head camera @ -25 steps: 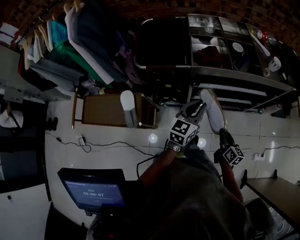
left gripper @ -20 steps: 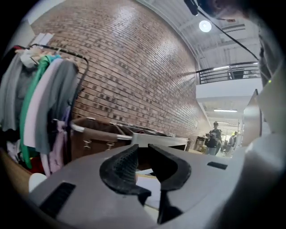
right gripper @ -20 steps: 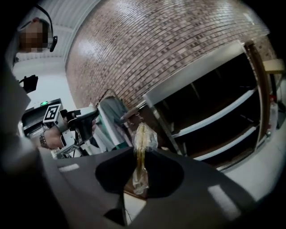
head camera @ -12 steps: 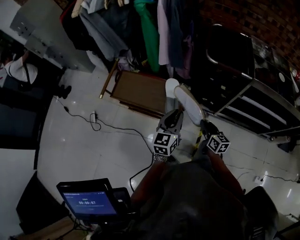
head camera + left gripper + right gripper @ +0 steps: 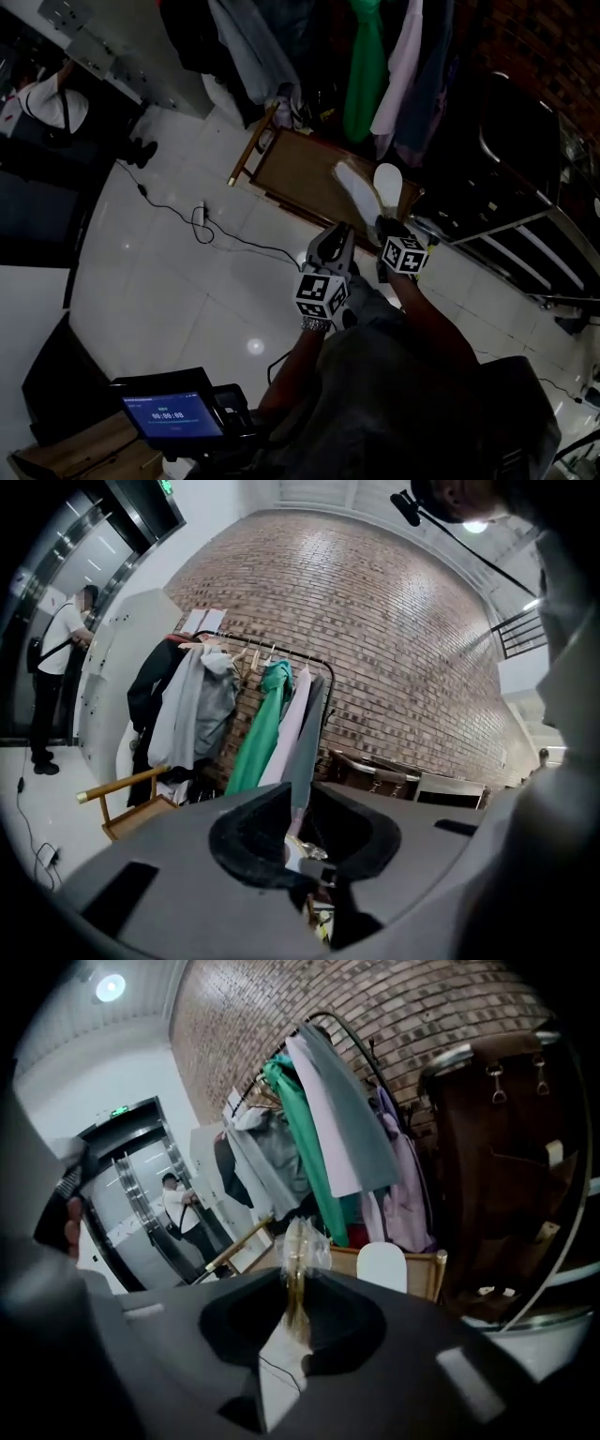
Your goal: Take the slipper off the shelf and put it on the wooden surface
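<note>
My right gripper [image 5: 382,225] is shut on a white slipper [image 5: 353,187], which hangs over the low wooden surface [image 5: 295,169] below the clothes rack. In the right gripper view the jaws [image 5: 295,1279] pinch the slipper [image 5: 277,1372] edge-on, with crinkled clear wrap above them. A second white slipper [image 5: 387,177] stands on the wooden surface just right of the held one, and the same slipper [image 5: 382,1267] shows ahead of the jaws. My left gripper [image 5: 336,234] hovers over the floor tiles beside the right one. Its jaws [image 5: 298,803] are shut with nothing between them.
Clothes hang on a rack [image 5: 361,56] above the wooden surface. A dark bag [image 5: 502,159] and the metal shelf [image 5: 525,239] stand to the right. A cable with a power strip [image 5: 202,217] lies on the white floor. A tablet [image 5: 169,412] is at the lower left, a person [image 5: 37,98] far left.
Both grippers have swung away from the metal shelf to the wooden surface. The right one carried the slipper there and kept its grip. The second slipper has not moved.
</note>
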Demonstrator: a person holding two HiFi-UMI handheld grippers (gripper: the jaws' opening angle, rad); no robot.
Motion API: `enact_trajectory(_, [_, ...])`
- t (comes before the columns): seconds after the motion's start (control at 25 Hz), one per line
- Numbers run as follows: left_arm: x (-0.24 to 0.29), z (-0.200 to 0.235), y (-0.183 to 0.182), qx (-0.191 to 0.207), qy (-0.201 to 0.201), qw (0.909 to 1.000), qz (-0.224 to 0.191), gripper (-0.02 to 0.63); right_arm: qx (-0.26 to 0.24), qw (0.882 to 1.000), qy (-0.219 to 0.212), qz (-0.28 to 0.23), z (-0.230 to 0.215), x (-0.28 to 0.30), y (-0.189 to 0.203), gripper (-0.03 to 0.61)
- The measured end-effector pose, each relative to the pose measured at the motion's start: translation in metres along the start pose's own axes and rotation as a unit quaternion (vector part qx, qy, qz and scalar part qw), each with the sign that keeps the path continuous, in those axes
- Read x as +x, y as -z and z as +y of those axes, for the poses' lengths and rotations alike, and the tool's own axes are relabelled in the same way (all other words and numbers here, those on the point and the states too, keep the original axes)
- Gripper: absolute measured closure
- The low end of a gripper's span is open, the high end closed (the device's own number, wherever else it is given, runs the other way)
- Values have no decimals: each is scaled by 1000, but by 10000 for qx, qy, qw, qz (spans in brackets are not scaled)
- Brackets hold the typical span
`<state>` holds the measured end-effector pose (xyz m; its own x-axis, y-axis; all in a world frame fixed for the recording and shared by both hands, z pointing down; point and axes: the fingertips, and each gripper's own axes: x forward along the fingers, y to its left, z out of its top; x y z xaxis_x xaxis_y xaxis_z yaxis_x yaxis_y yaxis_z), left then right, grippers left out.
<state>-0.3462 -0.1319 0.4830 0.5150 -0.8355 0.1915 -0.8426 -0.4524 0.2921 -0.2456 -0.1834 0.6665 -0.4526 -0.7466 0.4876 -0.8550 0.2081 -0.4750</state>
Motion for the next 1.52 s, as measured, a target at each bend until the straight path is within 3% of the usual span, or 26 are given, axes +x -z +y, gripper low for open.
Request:
enact_trajectory(0.16, [19, 44, -11, 235, -45, 9996, 128, 555, 244, 9990, 276, 271, -3, 84, 11, 525])
enact_trajectory(0.36, [31, 94, -27, 225, -321, 9990, 231, 555, 33, 9971, 537, 531, -13, 162, 20, 525])
enact_trajectory(0.56, [36, 137, -20, 79, -337, 9984, 456, 555, 89, 9926, 908, 806, -18, 188, 33, 518])
enact_trajectory(0.76, [38, 165, -22, 6, -24, 9981, 621, 555, 248, 9824, 1406, 1201, -20, 199, 63, 497])
enact_trajectory(0.92, [36, 179, -22, -9, 222, 9967, 776, 555, 425, 9726, 1430, 1781, -13, 205, 95, 432])
enact_trajectory(1.04, [33, 188, -27, 2, 400, 9961, 787, 555, 536, 9686, 1267, 2072, 1, 204, 113, 304])
enact_trajectory(1.2, [33, 192, -33, 139, 705, 9945, 762, 555, 478, 9703, 1574, 1773, 7, 184, 100, 281])
enact_trajectory(1.36, [29, 185, -34, 320, 1031, 9903, 873, 555, 240, 9808, 1577, 1127, 39, 149, 56, 281])
enact_trajectory(1.44, [34, 178, -32, 361, 1168, 9882, 924, 555, 78, 9868, 1461, 690, 61, 132, 19, 295])
enact_trajectory(1.52, [39, 171, -30, 410, 1194, 9871, 988, 555, -63, 9900, 1369, 337, 85, 115, -13, 353])
